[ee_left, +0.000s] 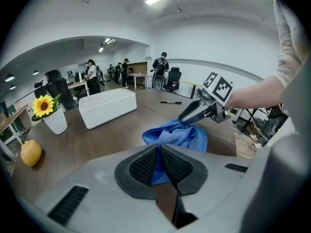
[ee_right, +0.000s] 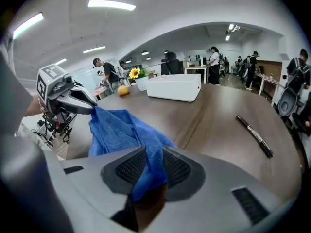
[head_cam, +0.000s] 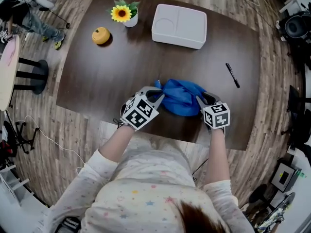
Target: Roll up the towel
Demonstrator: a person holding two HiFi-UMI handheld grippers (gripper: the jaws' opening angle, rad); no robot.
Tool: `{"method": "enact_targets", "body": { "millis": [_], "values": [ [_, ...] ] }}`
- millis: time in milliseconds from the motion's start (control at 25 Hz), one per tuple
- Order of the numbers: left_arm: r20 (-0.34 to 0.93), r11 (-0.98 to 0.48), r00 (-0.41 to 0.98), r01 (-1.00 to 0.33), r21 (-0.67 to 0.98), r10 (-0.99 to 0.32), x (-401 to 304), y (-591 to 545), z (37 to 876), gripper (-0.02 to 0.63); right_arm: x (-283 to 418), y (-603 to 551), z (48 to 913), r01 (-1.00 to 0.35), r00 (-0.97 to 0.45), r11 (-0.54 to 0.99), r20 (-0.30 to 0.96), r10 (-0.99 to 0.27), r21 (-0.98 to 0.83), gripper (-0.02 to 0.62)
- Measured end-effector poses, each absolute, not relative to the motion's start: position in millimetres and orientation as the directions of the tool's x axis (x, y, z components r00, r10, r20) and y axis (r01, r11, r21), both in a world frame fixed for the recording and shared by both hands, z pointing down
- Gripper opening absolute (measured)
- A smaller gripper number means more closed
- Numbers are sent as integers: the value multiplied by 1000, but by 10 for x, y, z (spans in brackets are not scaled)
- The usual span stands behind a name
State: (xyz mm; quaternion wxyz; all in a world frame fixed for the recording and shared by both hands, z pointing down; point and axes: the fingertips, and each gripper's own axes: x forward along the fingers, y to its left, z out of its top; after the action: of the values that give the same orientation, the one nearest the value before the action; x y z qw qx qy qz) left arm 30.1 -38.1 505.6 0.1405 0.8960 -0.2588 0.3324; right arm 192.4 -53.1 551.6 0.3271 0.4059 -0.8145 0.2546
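**Blue towel bunched between two clamped grippers at the near edge**

The blue towel [head_cam: 182, 97] sits near the middle of the dark brown worktop [head_cam: 121, 67], close to its near edge. It is gathered into a crumpled mound rather than lying flat. Its long axis runs left to right, from one gripper to the other, and folds rise toward each pinched end.

The left hand-held gripper [head_cam: 159, 95] has its jaws closed on the towel's left end, with a thin fold of blue cloth caught between the dark ribbed pads. The right hand-held gripper [head_cam: 200, 101] is likewise clamped on the right end, where a thicker strip of cloth runs down between its pads. Both point down and away from the person, whose sleeves show at the near side.

Beyond the towel, toward the far edge, stands a white rectangular box [head_cam: 179, 25]. Its top is moulded into two shallow fields (what it holds, if anything, cannot be told). Just left of it is a small white pot with a sunflower [head_cam: 124, 12], and farther left and a little nearer lies a round orange fruit [head_cam: 101, 35]. A black pen [head_cam: 232, 75] lies to the right, well apart from the towel, slanting from far-left to near-right.

Off the worktop, a black stool [head_cam: 29, 72] stands on the plank floor at the left. The gripper views show people standing among desks far behind.
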Motion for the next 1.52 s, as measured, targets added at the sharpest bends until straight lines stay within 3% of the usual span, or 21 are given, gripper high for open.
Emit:
{"method": "enact_targets", "body": {
  "millis": [200, 480, 880, 1520],
  "values": [
    [670, -818, 643, -567, 91, -371, 267, -351, 5081, 32, 1907, -511, 5576, -821, -445, 553, 764, -467, -141, 18],
    [656, -809, 642, -582, 79, -398, 191, -403, 5028, 32, 1974, -552, 4960, -832, -470, 542, 669, -575, -119, 15],
    [617, -790, 627, -613, 12, -476, 15, -592, 4725, 32, 1988, -716, 3625, -842, -499, 538, 438, -748, -42, 12],
    [539, -776, 632, -627, -68, -557, -200, -727, 4178, 21, 1662, -759, 2721, -799, -551, 596, 305, -777, 77, 12]
  ]
}}
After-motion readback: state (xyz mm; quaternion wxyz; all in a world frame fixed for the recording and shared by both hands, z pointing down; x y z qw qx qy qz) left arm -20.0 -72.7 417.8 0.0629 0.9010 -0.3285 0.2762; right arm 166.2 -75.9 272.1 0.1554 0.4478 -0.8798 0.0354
